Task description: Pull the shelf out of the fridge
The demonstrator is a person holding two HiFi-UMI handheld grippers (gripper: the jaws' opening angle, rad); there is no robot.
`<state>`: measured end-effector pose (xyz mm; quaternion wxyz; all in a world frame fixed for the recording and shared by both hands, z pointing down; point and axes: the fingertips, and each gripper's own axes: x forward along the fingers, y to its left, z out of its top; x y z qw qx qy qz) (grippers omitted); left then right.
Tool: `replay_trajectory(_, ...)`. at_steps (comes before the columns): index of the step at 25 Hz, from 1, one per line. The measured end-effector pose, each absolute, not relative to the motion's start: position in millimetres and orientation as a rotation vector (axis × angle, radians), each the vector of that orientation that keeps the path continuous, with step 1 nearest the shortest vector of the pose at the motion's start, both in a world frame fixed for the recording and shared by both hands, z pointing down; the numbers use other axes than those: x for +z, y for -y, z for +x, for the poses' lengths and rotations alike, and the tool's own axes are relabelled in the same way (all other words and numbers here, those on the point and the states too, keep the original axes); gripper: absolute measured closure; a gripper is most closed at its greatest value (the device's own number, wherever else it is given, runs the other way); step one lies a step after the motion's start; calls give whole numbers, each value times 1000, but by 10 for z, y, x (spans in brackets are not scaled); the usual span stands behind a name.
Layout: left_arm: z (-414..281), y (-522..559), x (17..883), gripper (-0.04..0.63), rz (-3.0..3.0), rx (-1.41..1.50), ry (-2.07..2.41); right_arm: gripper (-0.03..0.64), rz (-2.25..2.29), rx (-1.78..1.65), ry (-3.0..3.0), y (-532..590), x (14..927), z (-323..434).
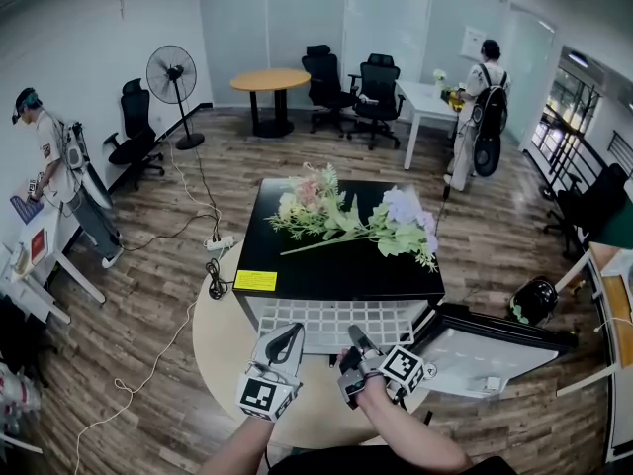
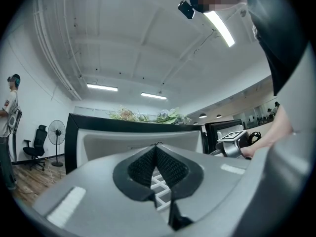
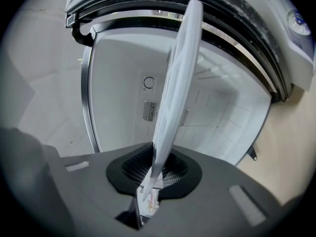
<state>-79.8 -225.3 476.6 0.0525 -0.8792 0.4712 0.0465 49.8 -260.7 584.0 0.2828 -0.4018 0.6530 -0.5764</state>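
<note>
One black mini fridge point(image 1: 336, 270); one white grid shelf point(image 1: 331, 320) at its open front; one bunch of artificial flowers point(image 1: 351, 221) on its top; two grippers before it, the left gripper point(image 1: 287, 332) and the right gripper point(image 1: 353, 334); beyond it three black office chairs point(image 1: 134, 137) point(image 1: 321, 72) point(image 1: 376, 92), one pedestal fan point(image 1: 171, 72), one round wooden table point(image 1: 269, 79) and two people point(image 1: 54, 166) point(image 1: 480, 97).

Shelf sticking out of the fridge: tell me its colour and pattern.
The shelf is white, an open square grid; clearest in the head view.

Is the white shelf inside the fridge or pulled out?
Out, at least partway: the white shelf juts forward past the front of the fridge, its front edge clamped in the right claw.
</note>
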Motion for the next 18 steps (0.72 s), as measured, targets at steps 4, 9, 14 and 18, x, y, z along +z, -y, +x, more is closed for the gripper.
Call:
replay_trajectory(4,-800,2231,4744,595,-2674,141,-1431,572,-1077,-1539,-1751,2575,5831,500)
replay_trajectory(9,-808,2200,4738,595,-2676,141,-1425,572,-1066,-1521,-1764,2544,5812,491)
replay_trajectory(14,-807,2175,4709,595,-2678,152,-1420,572,-1067,-1525,-1759,2492,5810,494)
replay_trajectory(18,-795,2150,4684,595,-2675,152,-1408,572,-1083,-1536,-1753,2431,5824,501)
